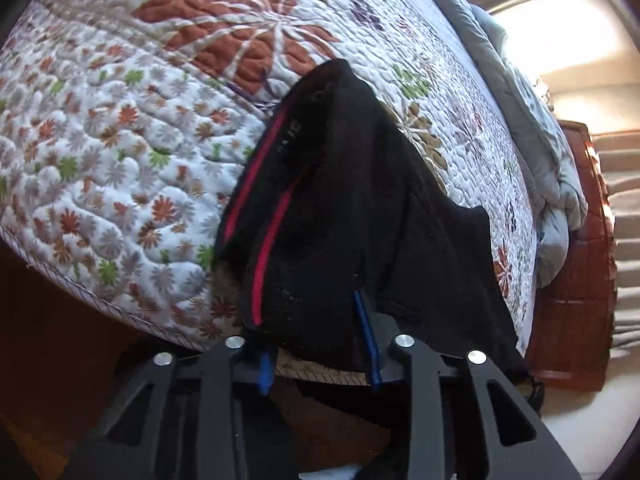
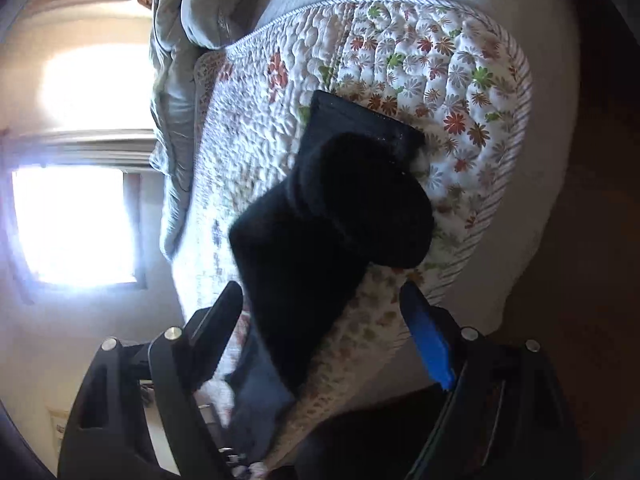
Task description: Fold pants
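Observation:
The black pants [image 1: 340, 208], with red side stripes, lie bunched on a floral quilted bed [image 1: 120, 140]. In the left wrist view my left gripper [image 1: 316, 344] stands open with its blue-padded fingers on either side of the near end of the fabric at the bed's edge. In the right wrist view the pants [image 2: 328, 216] show as a dark rolled mass on the quilt [image 2: 440, 80]. My right gripper [image 2: 320, 320] is open, its jaws wide, with the pants' near end hanging between them, untouched by the blue pad [image 2: 432, 344].
A grey-blue comforter [image 1: 532, 128] is heaped along the bed's far side, also in the right wrist view [image 2: 176, 80]. A red-brown wooden bed frame [image 1: 572, 280] and carpeted stairs [image 1: 624, 200] stand at right. A bright window [image 2: 76, 224] glares.

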Demonstrator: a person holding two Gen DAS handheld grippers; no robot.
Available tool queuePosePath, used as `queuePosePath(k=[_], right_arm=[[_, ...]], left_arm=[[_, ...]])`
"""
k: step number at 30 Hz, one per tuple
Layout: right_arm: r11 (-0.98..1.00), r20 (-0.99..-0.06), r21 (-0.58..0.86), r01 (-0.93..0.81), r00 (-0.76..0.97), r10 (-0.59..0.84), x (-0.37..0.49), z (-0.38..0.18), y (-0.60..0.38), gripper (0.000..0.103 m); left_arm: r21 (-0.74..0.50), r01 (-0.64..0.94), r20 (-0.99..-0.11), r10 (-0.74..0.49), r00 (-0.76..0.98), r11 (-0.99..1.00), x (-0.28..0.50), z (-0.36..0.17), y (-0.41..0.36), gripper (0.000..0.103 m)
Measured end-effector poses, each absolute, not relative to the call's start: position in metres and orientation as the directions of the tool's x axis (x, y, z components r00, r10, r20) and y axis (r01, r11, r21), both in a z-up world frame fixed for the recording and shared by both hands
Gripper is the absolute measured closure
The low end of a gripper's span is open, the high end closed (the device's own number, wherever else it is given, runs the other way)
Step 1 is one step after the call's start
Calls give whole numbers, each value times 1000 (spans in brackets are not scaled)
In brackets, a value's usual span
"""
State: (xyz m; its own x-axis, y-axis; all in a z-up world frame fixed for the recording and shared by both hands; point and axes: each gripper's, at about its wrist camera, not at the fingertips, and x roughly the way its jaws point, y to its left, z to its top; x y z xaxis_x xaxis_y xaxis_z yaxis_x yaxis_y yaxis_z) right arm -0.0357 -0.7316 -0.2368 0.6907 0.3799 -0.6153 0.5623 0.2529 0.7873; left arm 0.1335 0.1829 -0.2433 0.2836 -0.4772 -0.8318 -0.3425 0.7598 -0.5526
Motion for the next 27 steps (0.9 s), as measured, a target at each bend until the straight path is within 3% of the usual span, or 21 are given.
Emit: queuePosePath(k=[13,15,17,18,20,22,24,27], right_arm=[[134,-574,806,577,706,414,-18,-227,-751,21],[143,-601,785,603,685,412,-8,-227,-752,31],[181,-638,757,628,649,414,1,-230,-749,99],[222,-673,730,647,623,398,7,-230,-748,98],[355,-744,667,655,564,358,29,-218,-743,98],[454,-753,655,605,573,323,53,-189,-737,98],[560,-669,704,436,672,318,79,-128,-721,99],[633,-569,714,297,773,279,73,-91,-710,99]], left_arm=[[-565,-317,-822,-488,292,762,126,-238,191,77],[-562,-319,-825,-490,280,763,129,-240,190,78],[-568,-327,-822,-496,281,756,132,-243,189,82],[-582,-334,-812,-509,285,741,133,-245,190,89],[-594,-337,-803,-516,297,730,136,-241,190,91],[-624,-322,-779,-530,336,712,145,-225,192,92],[-691,-276,-710,-558,429,668,154,-195,200,92],[-773,-82,-531,-571,626,629,150,-149,210,92]])
